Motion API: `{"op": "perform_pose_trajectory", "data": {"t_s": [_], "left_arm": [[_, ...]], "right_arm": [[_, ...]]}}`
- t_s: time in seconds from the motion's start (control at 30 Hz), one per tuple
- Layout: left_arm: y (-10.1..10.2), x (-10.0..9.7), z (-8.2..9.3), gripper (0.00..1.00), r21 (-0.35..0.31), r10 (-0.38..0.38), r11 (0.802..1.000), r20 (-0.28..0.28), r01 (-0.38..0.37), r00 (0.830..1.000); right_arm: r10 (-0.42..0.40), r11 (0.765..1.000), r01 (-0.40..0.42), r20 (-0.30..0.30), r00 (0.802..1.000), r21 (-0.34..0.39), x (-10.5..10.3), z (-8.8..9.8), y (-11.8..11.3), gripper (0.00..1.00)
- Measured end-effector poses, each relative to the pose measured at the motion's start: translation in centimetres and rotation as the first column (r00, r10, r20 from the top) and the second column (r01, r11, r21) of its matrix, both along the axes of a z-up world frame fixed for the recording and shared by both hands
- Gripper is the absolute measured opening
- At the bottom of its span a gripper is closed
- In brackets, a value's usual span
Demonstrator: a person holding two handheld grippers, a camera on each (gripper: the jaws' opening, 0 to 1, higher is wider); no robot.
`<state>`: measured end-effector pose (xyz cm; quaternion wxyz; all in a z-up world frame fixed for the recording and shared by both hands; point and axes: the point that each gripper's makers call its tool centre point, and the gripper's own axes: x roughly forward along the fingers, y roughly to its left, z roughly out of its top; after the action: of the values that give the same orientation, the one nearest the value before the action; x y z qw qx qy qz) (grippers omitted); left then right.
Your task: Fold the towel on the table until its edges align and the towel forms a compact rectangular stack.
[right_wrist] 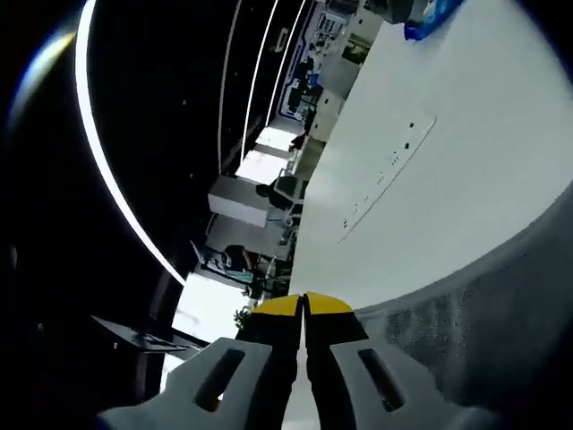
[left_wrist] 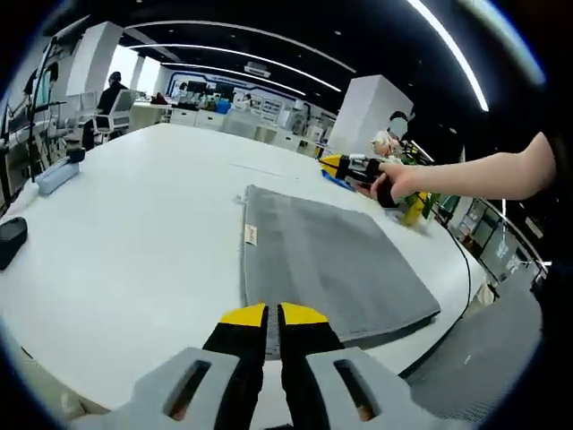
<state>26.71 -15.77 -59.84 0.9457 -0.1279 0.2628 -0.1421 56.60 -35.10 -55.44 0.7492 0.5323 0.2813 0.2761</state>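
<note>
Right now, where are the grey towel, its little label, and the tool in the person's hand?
grey towel [left_wrist: 331, 264], left gripper view, middle of its top surface.
label [left_wrist: 251, 235], left gripper view, tag at the towel's left edge.
right tool [left_wrist: 345, 167], left gripper view, its yellow-black front end.

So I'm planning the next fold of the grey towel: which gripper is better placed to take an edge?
Probably left: the left gripper sits shut at the towel's near edge, while the right gripper is beyond its far corner.
</note>
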Motion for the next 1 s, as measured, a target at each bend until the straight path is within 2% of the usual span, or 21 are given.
{"op": "perform_pose_trajectory", "data": {"t_s": [0.13, 0.17, 0.27, 0.33, 0.47, 0.5, 0.53, 0.57, 0.6, 0.63, 0.67, 0.7, 0.73, 0.77, 0.8, 0.83, 0.87, 0.9, 0.93, 0.97, 1.0], "left_arm": [[-0.5, 0.8, 1.8, 0.01, -0.056, -0.026, 0.998, 0.019, 0.027, 0.999], [-0.9, 1.3, 2.9, 0.01, -0.075, -0.037, 0.996, 0.047, 0.04, 0.998], [-1.9, 2.5, 5.6, 0.01, -0.063, -0.077, 0.994, 0.116, 0.085, 0.99], [-3.0, 3.1, 6.9, 0.01, -0.048, -0.133, 0.989, 0.152, 0.142, 0.979], [-6.4, 3.9, 8.1, 0.01, -0.025, -0.285, 0.956, 0.173, 0.293, 0.943], [-7.4, 3.9, 8.1, 0.01, -0.026, -0.322, 0.943, 0.168, 0.331, 0.932], [-9.0, 3.8, 7.9, 0.03, -0.041, -0.388, 0.916, 0.155, 0.398, 0.909], [-9.5, 3.6, 7.8, 0.09, -0.047, -0.407, 0.907, 0.149, 0.418, 0.901], [-12.0, 2.9, 7.5, 0.13, -0.054, -0.51, 0.853, 0.121, 0.518, 0.852], [-13.1, 2.5, 7.2, 0.15, -0.025, -0.559, 0.825, 0.116, 0.565, 0.821], [-14.5, 2.1, 6.8, 0.14, 0.041, -0.623, 0.782, 0.11, 0.622, 0.775], [-15.5, 1.8, 6.4, 0.15, 0.088, -0.666, 0.746, 0.102, 0.66, 0.739], [-15.8, 1.7, 6.3, 0.15, 0.1, -0.678, 0.735, 0.099, 0.671, 0.728], [-17.3, 1.2, 5.5, 0.17, 0.176, -0.749, 0.659, 0.068, 0.731, 0.659], [-17.9, 1.1, 5.0, 0.18, 0.22, -0.771, 0.628, 0.044, 0.746, 0.636], [-18.8, 1.1, 4.6, 0.18, 0.291, -0.81, 0.567, 0.03, 0.77, 0.585], [-19.0, 1.1, 4.4, 0.18, 0.333, -0.827, 0.537, 0.025, 0.776, 0.561], [-19.7, 1.4, 4.2, 0.18, 0.453, -0.864, 0.453, 0.013, 0.768, 0.503], [-20.1, 1.3, 4.1, 0.18, 0.521, -0.891, 0.387, -0.001, 0.761, 0.454], [-21.1, 1.1, 4.2, 0.18, 0.588, -0.924, 0.305, -0.009, 0.749, 0.383], [-21.8, 1.1, 4.1, 0.18, 0.61, -0.933, 0.276, -0.015, 0.742, 0.36]], "right_arm": [[-0.041, 0.999, 0.041, -0.027, 0.999, -0.03, 0.0, -1.5, -3.2, 0.0], [-0.042, 0.998, 0.041, -0.033, 0.999, -0.046, -0.2, -1.7, -3.7, 0.0], [-0.022, 0.993, 0.017, -0.038, 0.999, -0.115, -1.1, -2.2, -4.5, 0.0], [-0.014, 0.992, 0.01, -0.029, 0.999, -0.124, -1.4, -2.0, -4.9, 0.0], [0.007, 0.983, -0.01, -0.019, 1.0, -0.186, -1.7, -2.8, -6.1, 0.0], [0.01, 0.98, -0.013, -0.019, 1.0, -0.199, -1.7, -3.0, -6.3, 0.0], [0.013, 0.977, -0.016, -0.014, 1.0, -0.213, -1.8, -3.1, -6.5, 0.0], [0.027, 0.973, -0.028, -0.01, 1.0, -0.227, -2.2, -3.1, -6.4, 0.0], [0.073, 0.955, -0.069, 0.002, 0.997, -0.288, -2.8, -3.5, -6.3, 0.0], [0.137, 0.916, -0.116, 0.026, 0.99, -0.385, -3.5, -3.9, -6.3, 0.0], [0.184, 0.882, -0.15, 0.034, 0.982, -0.447, -3.9, -4.3, -6.3, 0.0], [0.245, 0.834, -0.185, 0.049, 0.968, -0.519, -4.6, -4.5, -6.1, 0.0], [0.287, 0.8, -0.203, 0.063, 0.956, -0.565, -5.0, -4.6, -6.0, 0.0], [0.357, 0.738, -0.22, 0.093, 0.93, -0.638, -5.9, -4.6, -5.7, 0.0], [0.373, 0.725, -0.221, 0.103, 0.922, -0.652, -6.2, -4.6, -5.7, 0.0], [0.392, 0.715, -0.217, 0.124, 0.911, -0.664, -6.3, -4.4, -5.7, 0.0], [0.429, 0.668, -0.231, 0.112, 0.896, -0.707, -6.9, -4.7, -6.0, 0.0], [0.452, 0.61, -0.236, 0.087, 0.888, -0.757, -7.2, -5.2, -6.6, 0.0], [0.48, 0.529, -0.226, 0.069, 0.874, -0.818, -7.3, -5.7, -7.4, 0.0], [0.544, 0.404, -0.214, 0.046, 0.838, -0.889, -7.5, -6.4, -8.3, 0.0], [0.586, 0.316, -0.213, 0.013, 0.81, -0.925, -7.9, -7.0, -8.9, 0.0]]}}
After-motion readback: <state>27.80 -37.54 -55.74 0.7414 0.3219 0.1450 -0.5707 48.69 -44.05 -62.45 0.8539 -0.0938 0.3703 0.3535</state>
